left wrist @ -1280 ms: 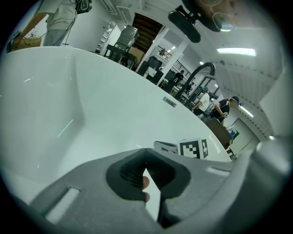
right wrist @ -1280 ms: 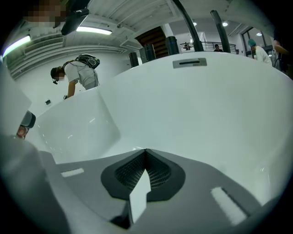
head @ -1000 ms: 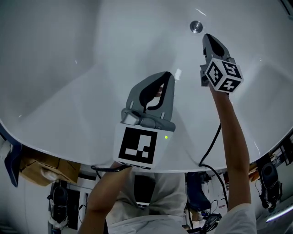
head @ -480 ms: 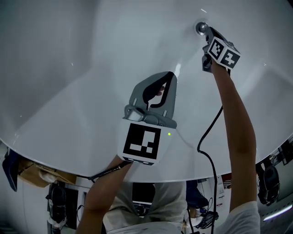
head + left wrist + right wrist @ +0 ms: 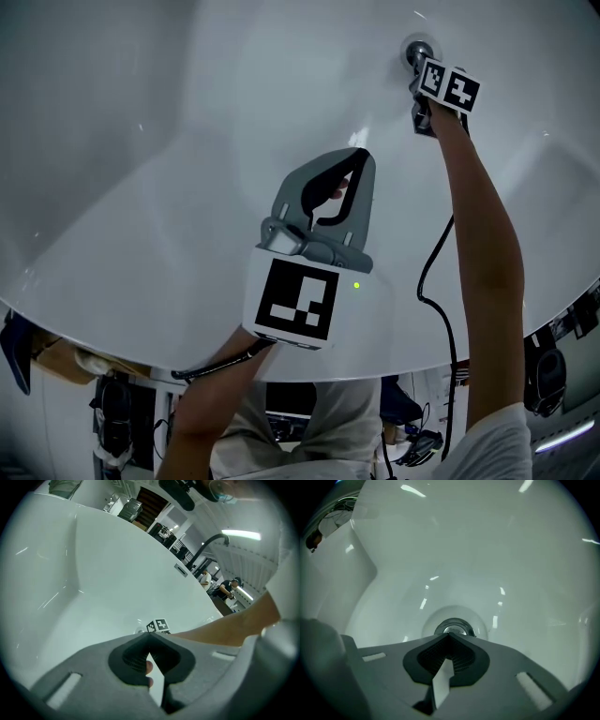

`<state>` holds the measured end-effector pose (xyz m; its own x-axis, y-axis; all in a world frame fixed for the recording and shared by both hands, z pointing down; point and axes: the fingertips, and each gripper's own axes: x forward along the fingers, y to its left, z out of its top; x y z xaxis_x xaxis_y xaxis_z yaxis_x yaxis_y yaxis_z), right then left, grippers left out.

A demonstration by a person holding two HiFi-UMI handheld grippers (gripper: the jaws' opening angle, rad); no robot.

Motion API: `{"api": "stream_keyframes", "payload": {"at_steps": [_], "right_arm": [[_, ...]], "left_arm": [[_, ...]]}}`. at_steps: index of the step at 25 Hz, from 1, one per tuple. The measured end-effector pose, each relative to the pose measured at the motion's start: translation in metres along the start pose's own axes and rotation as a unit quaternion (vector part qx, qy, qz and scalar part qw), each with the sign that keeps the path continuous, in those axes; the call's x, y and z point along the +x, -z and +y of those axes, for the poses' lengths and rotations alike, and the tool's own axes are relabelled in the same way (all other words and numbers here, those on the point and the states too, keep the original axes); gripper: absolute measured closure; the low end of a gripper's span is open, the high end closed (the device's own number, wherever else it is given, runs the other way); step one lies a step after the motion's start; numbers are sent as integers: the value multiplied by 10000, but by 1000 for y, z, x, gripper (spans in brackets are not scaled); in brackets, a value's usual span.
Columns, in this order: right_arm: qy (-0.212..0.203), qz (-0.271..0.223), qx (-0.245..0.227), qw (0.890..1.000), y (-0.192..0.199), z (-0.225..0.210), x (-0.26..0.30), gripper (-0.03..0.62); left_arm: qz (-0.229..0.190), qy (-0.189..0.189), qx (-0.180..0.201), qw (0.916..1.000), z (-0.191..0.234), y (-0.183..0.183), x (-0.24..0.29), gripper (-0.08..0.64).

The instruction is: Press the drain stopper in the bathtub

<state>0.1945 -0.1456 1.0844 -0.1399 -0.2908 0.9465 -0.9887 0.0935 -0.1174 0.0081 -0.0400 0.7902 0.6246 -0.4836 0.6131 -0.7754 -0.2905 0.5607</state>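
Down at the drain stopper point(image 5: 452, 629), the closed right gripper point(image 5: 450, 635) looks poised to press straight down; the left gripper point(image 5: 149, 637) hangs closed.

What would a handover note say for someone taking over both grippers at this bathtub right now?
Left gripper: shut and empty, held over the white bathtub, well short of the drain.
Right gripper: shut and empty, arm stretched out, tips at the near edge of the chrome drain stopper.
Done: the right gripper is lined up on the stopper.
Left: push the stopper down. The pictures do not show whether it is pressed yet, so check, then lift clear.
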Motion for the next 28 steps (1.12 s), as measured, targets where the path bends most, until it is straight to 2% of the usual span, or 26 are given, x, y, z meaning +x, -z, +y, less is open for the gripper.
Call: {"api": "stream_keyframes", "payload": {"at_steps": [3,6,8,11,14,17,24,28], "right_arm": [[123,43,277,9995,5,-6,7,588],[180,125,133,9997,4,-6,6,588],[70,-54,141,9999,0,-3,4,588],[-141,-502,428,9977,0,-2,-3,589],[-204,-695,669,9951,6,-4,-16,589],[-208,-947,860,9916,-9,-5,-37,589],[-517,-1231,865,9873,-19,29,-81,589],[-682,-1418,820,9841,-40,42,-109,589]], "left_arm": [[61,46,97,9999,-5,5,5,558],[50,64,128,9999,-10,2,5,558],[3,20,115,9999,-7,0,3,558],[65,-71,188,9998,2,9,1,559],[176,-151,332,9992,3,17,-4,558],[57,-133,416,9990,-6,-2,-8,558],[-104,-33,740,9972,-35,-36,-30,558],[-221,-57,857,9961,-48,-56,-44,558]]}}
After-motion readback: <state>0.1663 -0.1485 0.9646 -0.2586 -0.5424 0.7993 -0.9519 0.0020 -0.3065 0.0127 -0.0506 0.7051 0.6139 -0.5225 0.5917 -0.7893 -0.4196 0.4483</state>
